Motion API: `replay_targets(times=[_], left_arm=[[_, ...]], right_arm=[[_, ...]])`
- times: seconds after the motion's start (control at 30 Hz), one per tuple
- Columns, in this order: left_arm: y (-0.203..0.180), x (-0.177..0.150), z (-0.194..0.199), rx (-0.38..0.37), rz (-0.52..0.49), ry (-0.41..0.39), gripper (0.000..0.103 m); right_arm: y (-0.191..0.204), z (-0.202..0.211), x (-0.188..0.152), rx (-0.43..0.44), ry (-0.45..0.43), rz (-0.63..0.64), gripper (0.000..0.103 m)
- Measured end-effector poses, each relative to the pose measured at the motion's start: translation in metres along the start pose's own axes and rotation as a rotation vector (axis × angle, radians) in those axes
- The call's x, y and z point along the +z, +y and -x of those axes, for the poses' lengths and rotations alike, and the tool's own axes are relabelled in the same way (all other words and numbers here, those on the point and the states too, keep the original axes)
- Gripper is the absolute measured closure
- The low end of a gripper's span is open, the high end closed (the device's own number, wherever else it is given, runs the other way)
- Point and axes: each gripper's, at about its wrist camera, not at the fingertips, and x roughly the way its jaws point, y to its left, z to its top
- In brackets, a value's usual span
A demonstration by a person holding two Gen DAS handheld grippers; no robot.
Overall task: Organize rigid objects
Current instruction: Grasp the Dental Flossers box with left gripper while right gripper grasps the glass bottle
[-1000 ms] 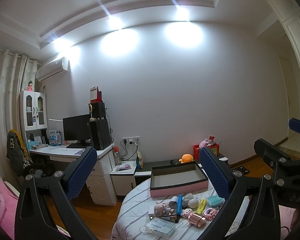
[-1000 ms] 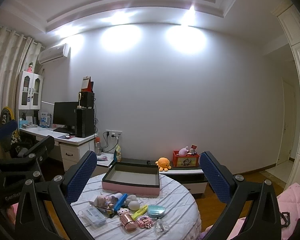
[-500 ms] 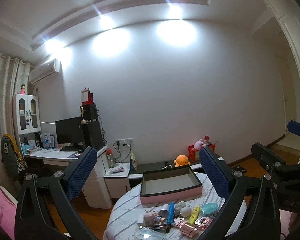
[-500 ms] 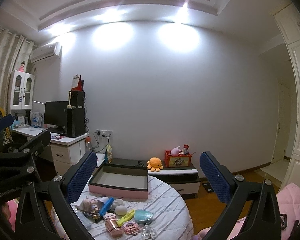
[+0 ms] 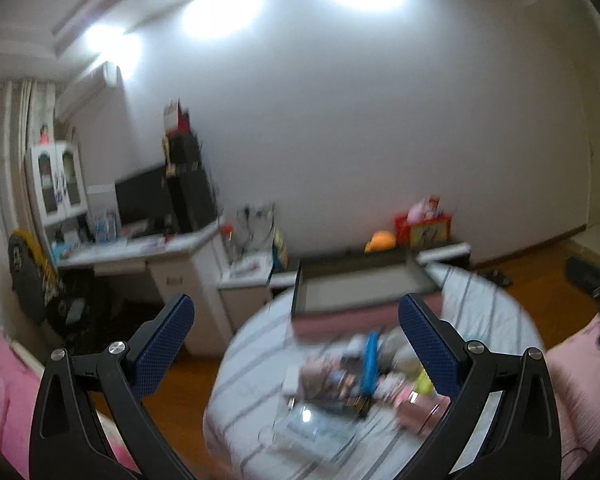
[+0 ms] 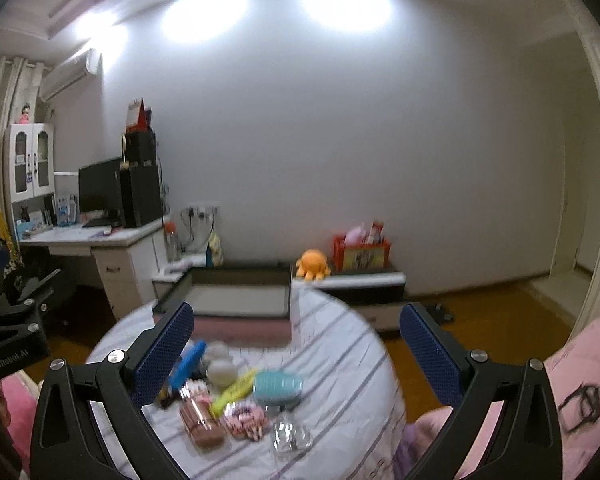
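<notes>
A round table [image 6: 352, 364] with a striped cloth holds a pile of small objects: a blue bar [image 6: 186, 364], a yellow piece [image 6: 234, 392], a teal oval case [image 6: 278, 388], a pink cylinder [image 6: 200, 424] and a clear item [image 6: 290, 438]. A pink open box [image 6: 236, 300] with a dark rim stands behind them. In the left wrist view the box [image 5: 360, 292] and the blurred pile [image 5: 364, 376] also show. My left gripper [image 5: 296, 340] and my right gripper [image 6: 296, 340] are both open, empty and above the near side of the table.
A white desk [image 6: 112, 244] with a monitor and black speakers stands at the left. A low bench [image 6: 352, 280] against the wall carries an orange plush [image 6: 312, 266] and a red crate [image 6: 360, 248]. Pink bedding [image 6: 580, 380] lies at the right. The floor is wooden.
Both cameras have tilted down and moved closer to the table, so the box and pile look larger. Both views are motion-blurred now. Both grippers stay open.
</notes>
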Motion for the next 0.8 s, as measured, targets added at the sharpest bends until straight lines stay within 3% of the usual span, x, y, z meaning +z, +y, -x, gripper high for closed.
replay_targets(times=[0.13, 0.43, 0.6, 0.8], left_arm=[[0.004, -0.042, -0.037, 0.018, 0.010, 0.133, 0.000], [-0.007, -0.123, -0.081, -0.070, -0.023, 0.324, 0.000], [-0.011, -0.139, -0.097, -0.107, 0.022, 0.374, 0.000], [-0.016, -0.147, -0.115, -0.110, 0.011, 0.393, 0.000]], right_arm=[[-0.005, -0.034, -0.041, 0.028, 0.113, -0.042, 0.000], [-0.010, -0.064, -0.115, 0.030, 0.294, -0.066, 0.000], [-0.010, -0.077, -0.141, 0.018, 0.368, -0.070, 0.000], [-0.014, -0.086, -0.149, 0.010, 0.383, -0.056, 0.000]])
